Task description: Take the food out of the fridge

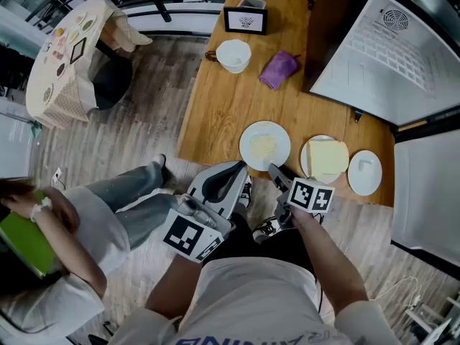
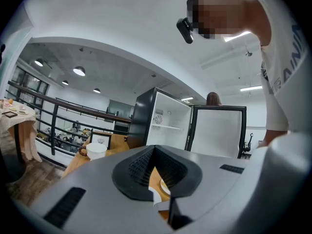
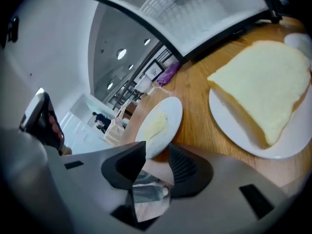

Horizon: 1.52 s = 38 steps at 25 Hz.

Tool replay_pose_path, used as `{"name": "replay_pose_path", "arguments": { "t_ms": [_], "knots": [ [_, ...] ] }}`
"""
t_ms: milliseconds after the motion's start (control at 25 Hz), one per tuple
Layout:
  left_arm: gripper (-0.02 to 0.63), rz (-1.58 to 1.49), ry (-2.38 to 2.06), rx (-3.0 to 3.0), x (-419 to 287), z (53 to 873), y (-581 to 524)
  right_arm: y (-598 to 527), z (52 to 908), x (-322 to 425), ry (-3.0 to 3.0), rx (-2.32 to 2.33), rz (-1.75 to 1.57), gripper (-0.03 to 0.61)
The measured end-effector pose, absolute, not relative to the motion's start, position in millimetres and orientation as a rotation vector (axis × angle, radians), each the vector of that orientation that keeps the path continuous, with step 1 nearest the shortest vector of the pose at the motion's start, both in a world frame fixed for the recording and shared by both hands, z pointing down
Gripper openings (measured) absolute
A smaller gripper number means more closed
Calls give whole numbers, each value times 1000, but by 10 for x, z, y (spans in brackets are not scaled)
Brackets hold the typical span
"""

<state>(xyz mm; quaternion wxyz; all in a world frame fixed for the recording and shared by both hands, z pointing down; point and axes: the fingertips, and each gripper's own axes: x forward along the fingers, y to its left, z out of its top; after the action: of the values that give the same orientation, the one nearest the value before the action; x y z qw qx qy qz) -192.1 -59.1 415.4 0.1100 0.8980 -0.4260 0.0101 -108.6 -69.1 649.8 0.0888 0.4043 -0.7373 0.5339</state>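
Now, right claw (image 1: 277,174) wide open and empty, plate of yellow food (image 1: 246,149) out on the surface (image 1: 230,99) just past its tips at 11 o'clock, rim facing the gap; left claw (image 1: 238,169) shut, empty, at that plate's 7 o'clock.

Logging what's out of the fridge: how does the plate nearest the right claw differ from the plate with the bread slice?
The near plate holds a pale yellow heap with bare rim around; the bread plate is nearly covered by its slice. The near plate lies at the right claw; the bread plate lies farther right. Both are round, white, on the table.
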Motion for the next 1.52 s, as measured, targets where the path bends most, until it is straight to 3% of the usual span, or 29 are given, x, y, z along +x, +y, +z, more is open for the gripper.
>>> {"name": "replay_pose_path", "arguments": {
  "t_ms": [280,920,1000,1080,1360,1520],
  "knots": [
    [8,38,-1249,2632,-1919,4177,-593,-619,6553,-1173,-2194,1105,1258,190],
    [8,40,-1220,2662,-1736,4056,-664,-567,6167,-964,-2230,1073,1267,192],
    [8,43,-1213,2667,-1688,4004,-676,-605,5915,-834,-2292,1139,1298,151],
    [8,45,-1206,2677,-1639,3942,-685,-663,5646,-649,-2347,1240,1288,37],
    [8,36,-1170,2744,-1423,3667,-716,-749,4675,0,-2553,1512,1184,21],
    [8,35,-1145,2779,-1286,3520,-716,-691,4237,330,-2589,1630,942,21]
  ]
}}
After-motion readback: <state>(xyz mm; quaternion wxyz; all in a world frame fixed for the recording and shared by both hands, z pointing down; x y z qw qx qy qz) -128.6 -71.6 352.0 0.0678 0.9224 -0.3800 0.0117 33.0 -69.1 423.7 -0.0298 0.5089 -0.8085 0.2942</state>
